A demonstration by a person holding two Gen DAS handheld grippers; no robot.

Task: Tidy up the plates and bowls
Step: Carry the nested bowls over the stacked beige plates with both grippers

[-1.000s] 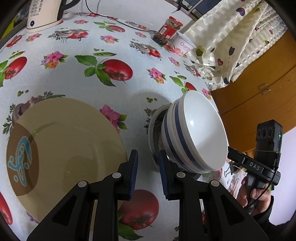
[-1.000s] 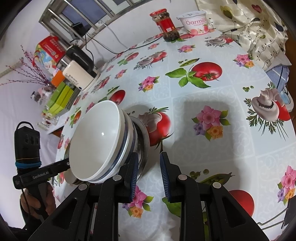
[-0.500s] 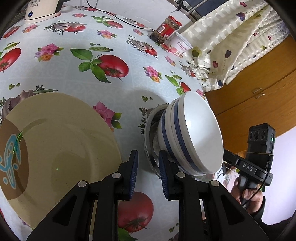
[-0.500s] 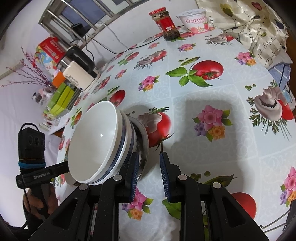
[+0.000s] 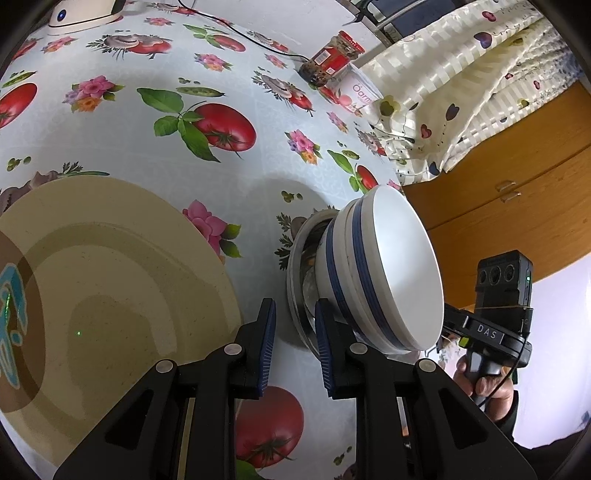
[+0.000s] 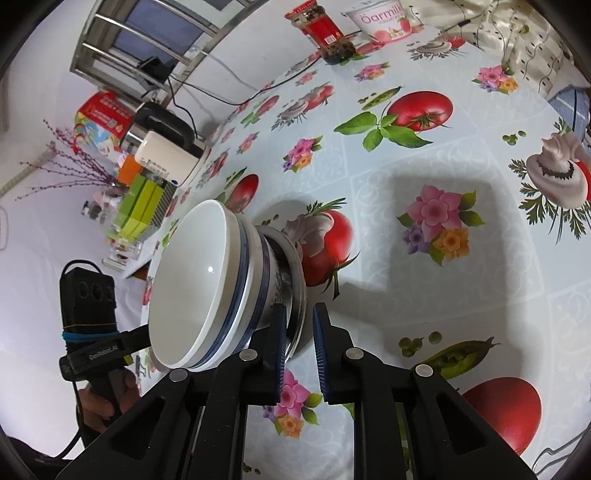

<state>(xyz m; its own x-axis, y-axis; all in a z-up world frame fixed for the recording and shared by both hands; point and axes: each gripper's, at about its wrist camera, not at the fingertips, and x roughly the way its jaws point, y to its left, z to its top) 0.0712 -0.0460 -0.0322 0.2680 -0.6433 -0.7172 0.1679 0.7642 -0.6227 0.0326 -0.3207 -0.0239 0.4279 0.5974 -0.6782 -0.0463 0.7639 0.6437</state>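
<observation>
Two glossy white bowls (image 5: 391, 273) with blue bands sit nested in a shiny steel dish (image 6: 297, 291) whose rim both the closing left gripper (image 5: 293, 341) and pinched right gripper (image 6: 298, 347) clasp, while only the left wrist view shows the matte beige plate (image 5: 110, 295) beside them.

A tablecloth (image 6: 424, 177) printed with tomatoes and flowers covers the table. At its far edge a red-lidded jar (image 6: 321, 31) stands just left of a yogurt tub (image 6: 384, 18). Far left, a kettle (image 6: 162, 129) stands near green boxes (image 6: 142, 201).
</observation>
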